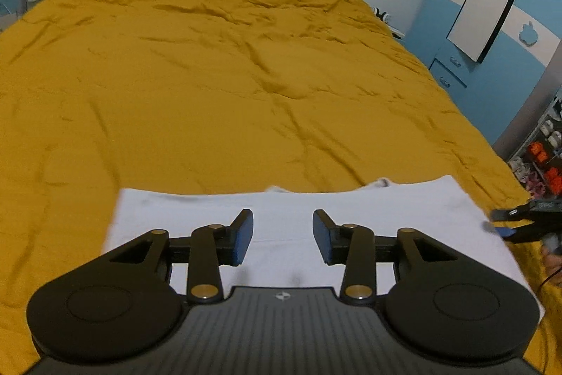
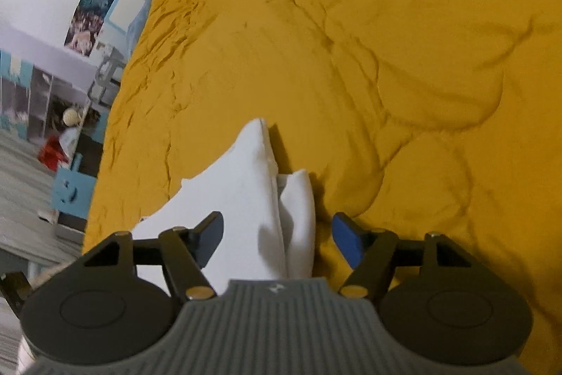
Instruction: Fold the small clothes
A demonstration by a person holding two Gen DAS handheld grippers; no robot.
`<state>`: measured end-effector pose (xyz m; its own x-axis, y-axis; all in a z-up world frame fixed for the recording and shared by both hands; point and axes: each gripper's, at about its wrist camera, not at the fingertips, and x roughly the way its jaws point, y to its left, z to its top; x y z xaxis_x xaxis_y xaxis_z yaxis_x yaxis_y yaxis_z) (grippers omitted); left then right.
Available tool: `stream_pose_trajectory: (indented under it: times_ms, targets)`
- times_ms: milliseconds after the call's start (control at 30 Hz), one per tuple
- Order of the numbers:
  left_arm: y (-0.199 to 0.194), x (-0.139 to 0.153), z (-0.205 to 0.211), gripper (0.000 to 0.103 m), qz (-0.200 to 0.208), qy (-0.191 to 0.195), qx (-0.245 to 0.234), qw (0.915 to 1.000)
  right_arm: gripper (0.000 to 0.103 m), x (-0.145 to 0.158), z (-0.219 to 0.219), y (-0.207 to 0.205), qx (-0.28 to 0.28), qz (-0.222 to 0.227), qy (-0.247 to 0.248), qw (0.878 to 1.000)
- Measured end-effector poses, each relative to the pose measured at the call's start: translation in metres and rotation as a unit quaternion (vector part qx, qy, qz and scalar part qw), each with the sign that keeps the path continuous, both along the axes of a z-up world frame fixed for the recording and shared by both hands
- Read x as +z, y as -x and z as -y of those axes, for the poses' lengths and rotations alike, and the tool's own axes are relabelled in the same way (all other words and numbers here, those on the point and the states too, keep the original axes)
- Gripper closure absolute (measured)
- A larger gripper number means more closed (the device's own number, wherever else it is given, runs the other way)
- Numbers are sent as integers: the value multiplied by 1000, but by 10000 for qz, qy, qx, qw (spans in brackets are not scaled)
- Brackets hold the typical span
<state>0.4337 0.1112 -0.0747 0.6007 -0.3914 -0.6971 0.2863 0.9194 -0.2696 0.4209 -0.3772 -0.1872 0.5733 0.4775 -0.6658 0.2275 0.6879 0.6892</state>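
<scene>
We hover both grippers over the white garment on the mustard bedspread. Left gripper, jaws apart, empty, faces its broad side; right gripper, open wider, straddles the folded edge running straight away from it.

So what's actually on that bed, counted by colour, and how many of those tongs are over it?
White garment: 1, lying on the bedspread
Mustard-yellow bedspread: 1
Black tongs with blue pads: 2, the left tongs and the right tongs, both open, neither gripping the cloth
Total: 4
</scene>
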Motion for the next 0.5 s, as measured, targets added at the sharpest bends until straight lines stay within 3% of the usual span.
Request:
stream_pose_trajectory:
  times_ms: [67,200,300,500]
  targets:
    - [-3,-7,15,64,-97,29,-110,9999,56,-11,-2,-3,-51,-20,-103,9999]
    - [-13,-20,52,72,-196,-207,-337,9990,87,-17,-6,-1,-104,51,-204,9997]
    - [-20,-30,77,80,-168,-359,-576,9976,95,-3,-13,5,-84,254,-5,9996]
    - [-48,-57,102,90,-254,-684,-627,9954,96,40,-31,10,174,749,276,9967]
